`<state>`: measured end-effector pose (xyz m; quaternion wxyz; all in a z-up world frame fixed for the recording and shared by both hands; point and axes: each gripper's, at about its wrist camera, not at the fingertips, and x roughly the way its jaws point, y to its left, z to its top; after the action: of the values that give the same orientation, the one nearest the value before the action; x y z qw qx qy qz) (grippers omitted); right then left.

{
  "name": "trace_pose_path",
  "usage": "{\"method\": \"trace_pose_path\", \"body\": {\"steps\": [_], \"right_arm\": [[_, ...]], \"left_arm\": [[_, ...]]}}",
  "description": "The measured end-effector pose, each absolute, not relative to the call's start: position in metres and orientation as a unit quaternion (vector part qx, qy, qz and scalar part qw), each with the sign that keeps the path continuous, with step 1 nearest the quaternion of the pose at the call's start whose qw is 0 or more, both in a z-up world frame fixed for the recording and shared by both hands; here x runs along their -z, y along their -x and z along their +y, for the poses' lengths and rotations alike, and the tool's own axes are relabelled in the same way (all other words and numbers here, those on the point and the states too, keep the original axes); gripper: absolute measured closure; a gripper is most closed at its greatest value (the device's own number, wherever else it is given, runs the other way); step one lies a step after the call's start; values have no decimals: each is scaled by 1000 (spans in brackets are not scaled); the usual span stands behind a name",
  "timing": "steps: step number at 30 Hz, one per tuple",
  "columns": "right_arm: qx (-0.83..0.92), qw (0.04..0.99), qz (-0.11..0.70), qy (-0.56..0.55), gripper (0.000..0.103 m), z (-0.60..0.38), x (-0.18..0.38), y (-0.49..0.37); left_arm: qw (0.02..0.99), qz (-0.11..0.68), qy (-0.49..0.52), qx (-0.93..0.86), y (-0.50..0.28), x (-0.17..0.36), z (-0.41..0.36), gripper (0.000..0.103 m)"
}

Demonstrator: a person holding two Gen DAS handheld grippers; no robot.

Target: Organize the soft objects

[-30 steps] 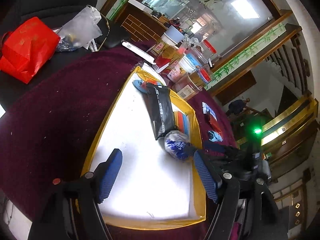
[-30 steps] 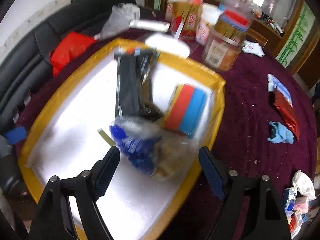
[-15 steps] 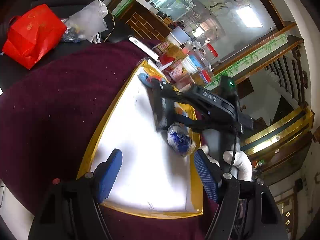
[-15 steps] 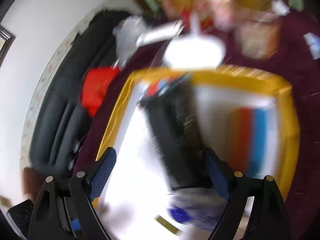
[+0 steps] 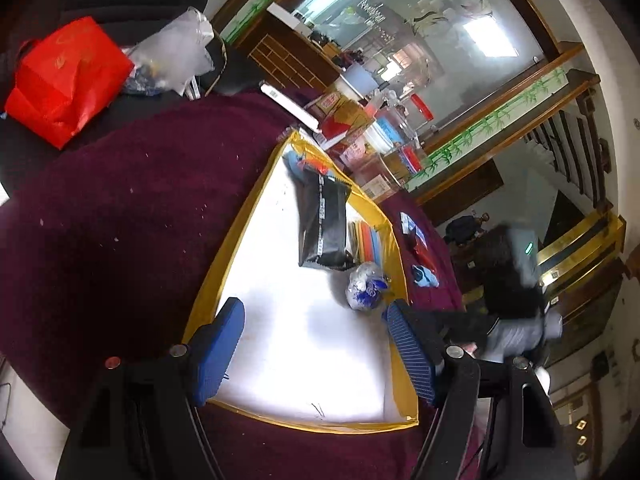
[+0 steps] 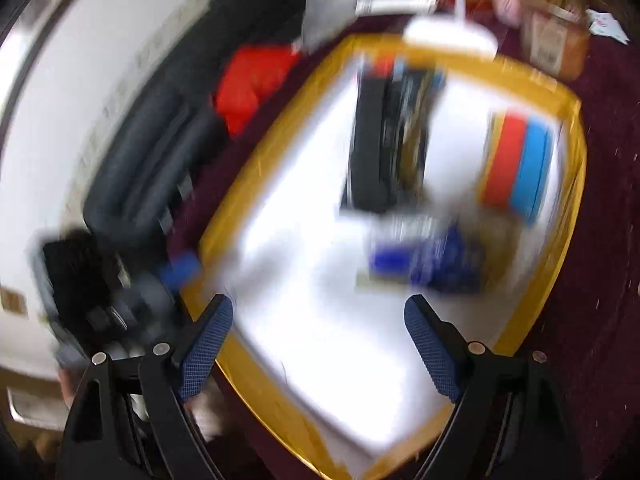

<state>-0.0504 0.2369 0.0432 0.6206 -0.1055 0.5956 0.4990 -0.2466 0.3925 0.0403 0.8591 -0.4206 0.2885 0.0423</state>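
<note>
Right gripper point(image 6: 316, 344) jaws apart, empty, just widened. Blue-and-clear bag point(image 6: 428, 256) lies in yellow tray point(image 6: 560, 248), ahead and right of its fingertips. Left gripper point(image 5: 316, 340) also open, empty; bag nearer its right finger

Your worktop point(image 5: 120, 208) is covered in a dark maroon cloth flecked with pale crumbs. A yellow-rimmed tray point(image 5: 244, 216) with a white floor lies on it, filling the middle. Along the far edge you have a crowd of cartons and clear jars point(image 5: 376, 140) and a long white box point(image 5: 292, 106). Toward the right edge, beside the tray, lie a small red packet point(image 5: 422, 250), a blue-and-white packet point(image 5: 410, 224) and a crumpled blue item point(image 5: 426, 278), all directly on the cloth.
</note>
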Motion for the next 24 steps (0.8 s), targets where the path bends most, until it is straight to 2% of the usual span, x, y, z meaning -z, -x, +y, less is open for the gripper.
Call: {"method": "trace_pose_path", "body": {"steps": [4,9,16,19,20,21,24], "right_arm": [[-448,644,592,183,15,249,-20,61],[-426,722,534,112,15,266,-33,22],[-435,748,500,35,15,250,-63,-6],[-430,784,445,52,16,212,-86,16],[-418,808,412,59,13,191,-96,26],[-405,828,383,65,3,174,-103,32],[-350,888,287,81,0,119,-118,49]], "left_arm": [[857,294,421,-44,249,-40,390,26],[860,298,412,-43,252,-46,380,26],[864,311,395,-38,245,-48,365,26],[867,319,380,-36,238,-48,357,26],[869,322,375,-36,235,-49,354,26],[870,327,367,-35,231,-49,350,26],[873,342,347,-29,219,-49,333,26]]}}
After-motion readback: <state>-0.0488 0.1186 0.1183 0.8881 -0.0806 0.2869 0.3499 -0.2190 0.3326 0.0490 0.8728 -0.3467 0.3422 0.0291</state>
